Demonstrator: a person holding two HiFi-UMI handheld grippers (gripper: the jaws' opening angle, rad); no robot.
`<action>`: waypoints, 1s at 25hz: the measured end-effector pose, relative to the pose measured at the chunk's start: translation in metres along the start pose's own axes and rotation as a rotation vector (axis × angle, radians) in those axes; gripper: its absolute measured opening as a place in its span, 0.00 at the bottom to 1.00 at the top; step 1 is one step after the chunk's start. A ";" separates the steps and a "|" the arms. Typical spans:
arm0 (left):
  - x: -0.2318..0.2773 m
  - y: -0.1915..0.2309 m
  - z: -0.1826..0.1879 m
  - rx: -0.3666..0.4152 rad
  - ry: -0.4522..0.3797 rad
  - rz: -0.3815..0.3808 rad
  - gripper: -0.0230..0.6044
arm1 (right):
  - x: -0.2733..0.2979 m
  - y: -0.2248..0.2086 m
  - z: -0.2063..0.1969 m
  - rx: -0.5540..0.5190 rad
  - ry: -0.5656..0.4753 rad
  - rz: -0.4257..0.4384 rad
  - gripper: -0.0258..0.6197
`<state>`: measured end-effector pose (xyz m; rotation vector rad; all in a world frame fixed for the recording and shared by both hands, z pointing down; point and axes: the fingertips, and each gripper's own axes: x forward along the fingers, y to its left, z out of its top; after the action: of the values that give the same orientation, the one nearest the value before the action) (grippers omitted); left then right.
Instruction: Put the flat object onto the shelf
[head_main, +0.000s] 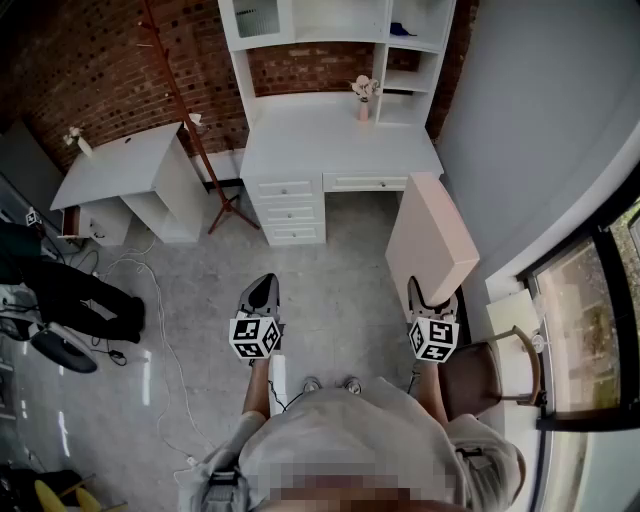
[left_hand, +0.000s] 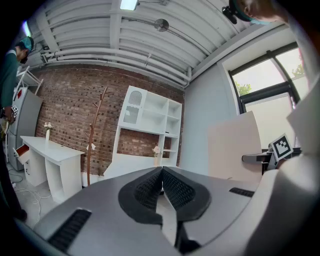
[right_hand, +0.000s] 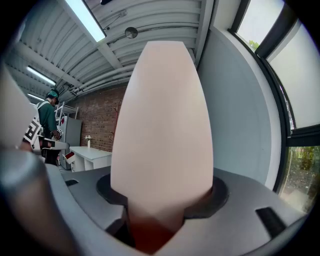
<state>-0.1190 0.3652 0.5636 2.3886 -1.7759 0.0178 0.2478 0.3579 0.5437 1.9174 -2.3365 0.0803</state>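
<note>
A flat pale pink board (head_main: 430, 238) stands out ahead of my right gripper (head_main: 432, 296), whose jaws are shut on its near end. In the right gripper view the flat board (right_hand: 162, 125) fills the middle and hides what lies ahead. My left gripper (head_main: 260, 296) is shut with nothing between its pads (left_hand: 176, 190). A white desk with a shelf unit (head_main: 340, 60) stands ahead against the brick wall; the shelf unit (left_hand: 150, 127) also shows in the left gripper view, with the board (left_hand: 235, 147) at the right.
A small vase of flowers (head_main: 363, 95) sits on the desk top. A wooden coat stand (head_main: 190, 120) and a second white desk (head_main: 120, 175) are to the left. A wooden chair (head_main: 490, 375) is at my right, by the window. Cables lie on the floor at left.
</note>
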 end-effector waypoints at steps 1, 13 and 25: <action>0.000 0.001 0.001 0.003 0.000 -0.002 0.06 | -0.001 0.001 0.000 0.002 0.000 0.000 0.49; 0.004 0.002 0.008 0.016 -0.008 -0.007 0.06 | -0.005 0.002 -0.002 -0.012 0.012 0.000 0.49; 0.012 -0.026 0.020 0.028 -0.024 -0.021 0.06 | -0.003 -0.009 0.002 0.019 -0.011 0.054 0.49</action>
<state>-0.0923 0.3586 0.5419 2.4364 -1.7727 0.0116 0.2569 0.3590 0.5406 1.8681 -2.4029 0.0972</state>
